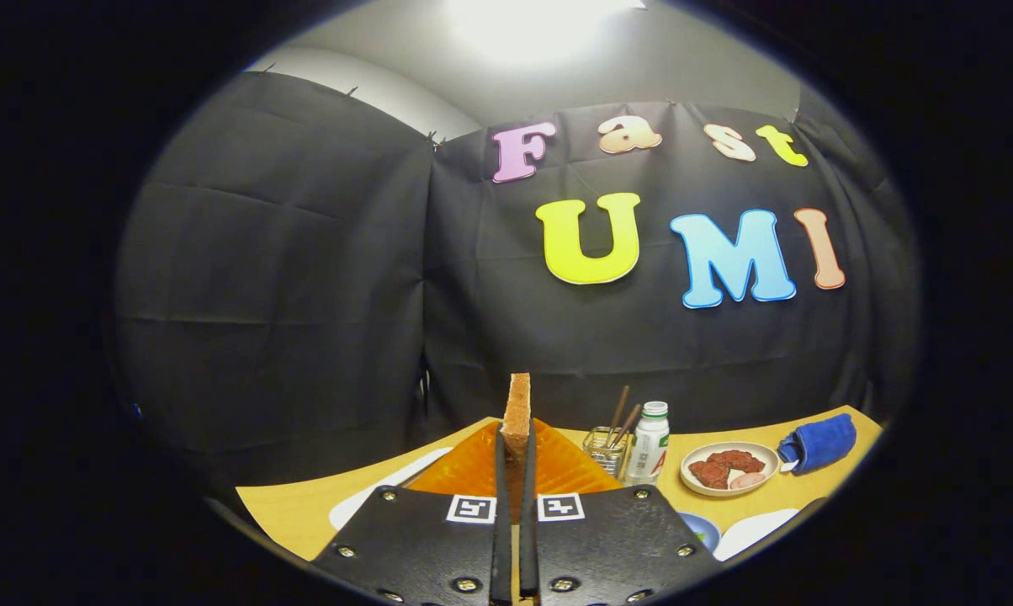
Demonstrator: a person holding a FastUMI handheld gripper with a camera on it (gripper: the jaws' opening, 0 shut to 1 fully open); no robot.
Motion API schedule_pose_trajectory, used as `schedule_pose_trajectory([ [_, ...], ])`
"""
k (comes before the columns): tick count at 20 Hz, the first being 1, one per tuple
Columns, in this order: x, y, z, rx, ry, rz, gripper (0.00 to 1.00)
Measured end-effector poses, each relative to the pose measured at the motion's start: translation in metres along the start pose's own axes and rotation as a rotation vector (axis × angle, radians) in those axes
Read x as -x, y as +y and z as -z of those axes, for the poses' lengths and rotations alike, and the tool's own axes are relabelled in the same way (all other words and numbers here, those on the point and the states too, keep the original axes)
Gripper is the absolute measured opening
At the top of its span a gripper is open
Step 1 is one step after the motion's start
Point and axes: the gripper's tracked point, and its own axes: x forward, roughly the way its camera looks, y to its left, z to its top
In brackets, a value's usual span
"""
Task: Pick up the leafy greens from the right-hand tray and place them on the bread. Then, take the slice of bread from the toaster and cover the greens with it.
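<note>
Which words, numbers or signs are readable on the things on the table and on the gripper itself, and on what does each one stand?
No text can be quoted.
White bottle: its label has print, but it is too small and blurred to read.
Square markers on the gripper: black-and-white code patterns, no words.
Slice of bread, clamped upright between the jaws: no text.
</note>
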Motion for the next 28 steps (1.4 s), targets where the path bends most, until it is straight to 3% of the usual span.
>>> schedule_pose_trajectory([
  [15,0.022,-0.081,0.077,-0.036,0.146,0.136,0.04],
  [28,0.029,-0.082,0.111,-0.094,0.191,0.12,0.04],
])
